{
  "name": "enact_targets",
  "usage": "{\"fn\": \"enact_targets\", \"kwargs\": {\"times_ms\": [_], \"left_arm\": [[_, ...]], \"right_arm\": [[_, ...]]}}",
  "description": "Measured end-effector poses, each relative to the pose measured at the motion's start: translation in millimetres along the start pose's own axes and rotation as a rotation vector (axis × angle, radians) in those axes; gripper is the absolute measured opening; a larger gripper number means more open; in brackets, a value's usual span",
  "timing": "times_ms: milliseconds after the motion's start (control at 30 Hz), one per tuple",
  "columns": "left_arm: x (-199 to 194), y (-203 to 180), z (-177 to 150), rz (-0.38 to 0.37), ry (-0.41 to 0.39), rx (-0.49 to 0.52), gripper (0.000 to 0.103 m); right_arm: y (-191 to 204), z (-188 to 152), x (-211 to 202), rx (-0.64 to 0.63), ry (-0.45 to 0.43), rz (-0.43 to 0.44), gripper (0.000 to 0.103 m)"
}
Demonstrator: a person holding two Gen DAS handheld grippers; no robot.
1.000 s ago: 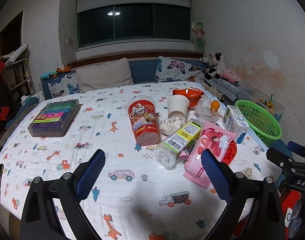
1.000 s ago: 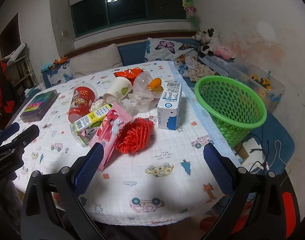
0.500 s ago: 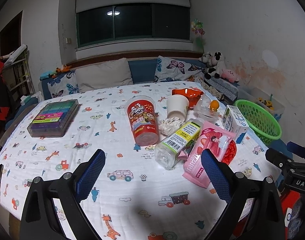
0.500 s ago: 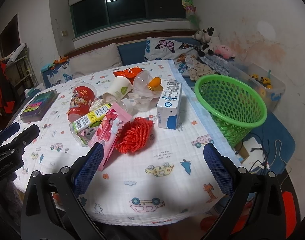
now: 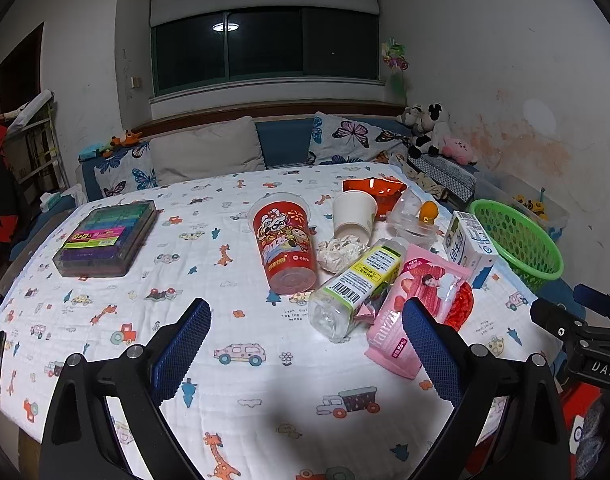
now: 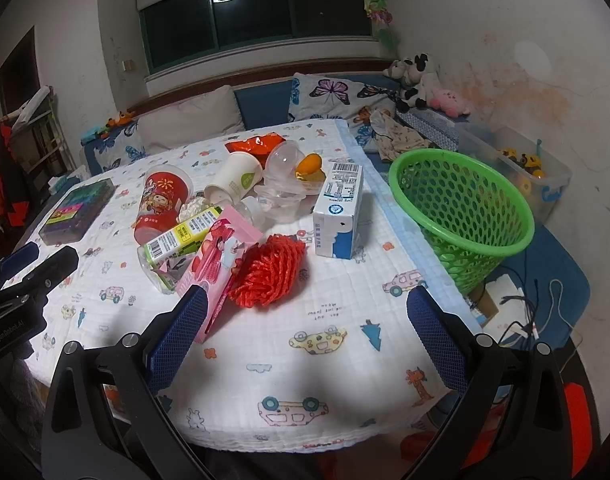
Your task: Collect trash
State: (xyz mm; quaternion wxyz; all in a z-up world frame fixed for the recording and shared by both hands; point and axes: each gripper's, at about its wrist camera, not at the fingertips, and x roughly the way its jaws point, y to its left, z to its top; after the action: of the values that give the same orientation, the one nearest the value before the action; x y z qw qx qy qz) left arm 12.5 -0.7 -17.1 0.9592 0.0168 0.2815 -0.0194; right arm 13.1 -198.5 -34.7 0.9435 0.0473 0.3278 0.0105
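A pile of trash lies on the cloth-covered table: a red cup (image 5: 285,240) (image 6: 161,204), a clear bottle on its side (image 5: 355,284) (image 6: 177,240), a pink packet (image 5: 413,312) (image 6: 217,264), a red net (image 6: 269,272), a milk carton (image 5: 469,244) (image 6: 339,212), a white paper cup (image 5: 353,216) (image 6: 235,178), crumpled tissue (image 5: 339,252) and clear plastic shells (image 6: 283,168). A green basket (image 6: 461,216) (image 5: 517,240) stands past the table's right edge. My left gripper (image 5: 305,344) is open and empty, short of the pile. My right gripper (image 6: 305,332) is open and empty, near the red net.
A dark box of coloured items (image 5: 105,236) sits at the table's far left. An orange snack bag (image 5: 375,192) lies behind the cups. Cushions and soft toys (image 5: 425,128) line the bench behind. A clear toy bin (image 6: 521,168) stands on the floor at right.
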Motion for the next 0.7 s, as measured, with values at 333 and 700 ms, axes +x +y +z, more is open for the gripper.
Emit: {"fn": "enact_targets", "kwargs": {"times_ms": [333, 700], "left_arm": [[2, -2, 11, -0.001, 0.013, 0.011, 0.093], [14, 4, 18, 0.013, 0.020, 0.010, 0.093]], "right_arm": [[-1, 3, 8, 0.002, 0.017, 0.002, 0.099], [-1, 8, 20, 0.003, 0.031, 0.015, 0.099]]}}
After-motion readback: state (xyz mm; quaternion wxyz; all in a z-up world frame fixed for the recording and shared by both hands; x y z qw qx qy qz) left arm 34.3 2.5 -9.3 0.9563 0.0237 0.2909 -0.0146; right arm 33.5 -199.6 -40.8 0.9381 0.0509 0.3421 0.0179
